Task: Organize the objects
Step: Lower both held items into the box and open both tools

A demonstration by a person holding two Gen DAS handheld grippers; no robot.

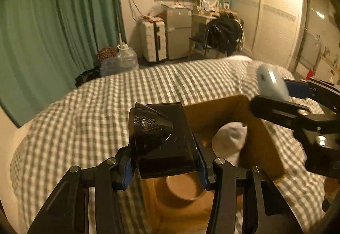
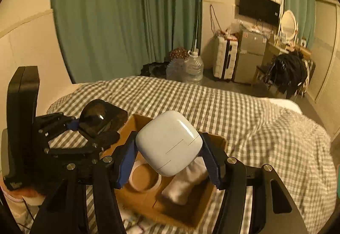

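Observation:
An open cardboard box [image 2: 136,123] lies on the checked bedspread; it also shows in the left wrist view [image 1: 263,144]. Inside lie a tape roll [image 2: 145,178] and a white sock [image 2: 187,183]. My left gripper [image 1: 165,161] is shut on a black glossy case with a cone-shaped bulge [image 1: 157,134], held above the box's left side; it shows from the right wrist too [image 2: 95,119]. My right gripper [image 2: 170,159] is shut on a white rounded earbud case [image 2: 170,144], held over the box. From the left wrist the right gripper [image 1: 282,93] and the white case [image 1: 269,83] show at the right.
The bed [image 2: 255,123] with grey-checked cover fills the foreground. Beyond it stand green curtains [image 2: 127,17], water jugs [image 2: 191,68], a white suitcase [image 2: 225,59], a small fridge [image 2: 250,55], a chair with dark clothes [image 2: 291,72] and a wardrobe [image 1: 276,10].

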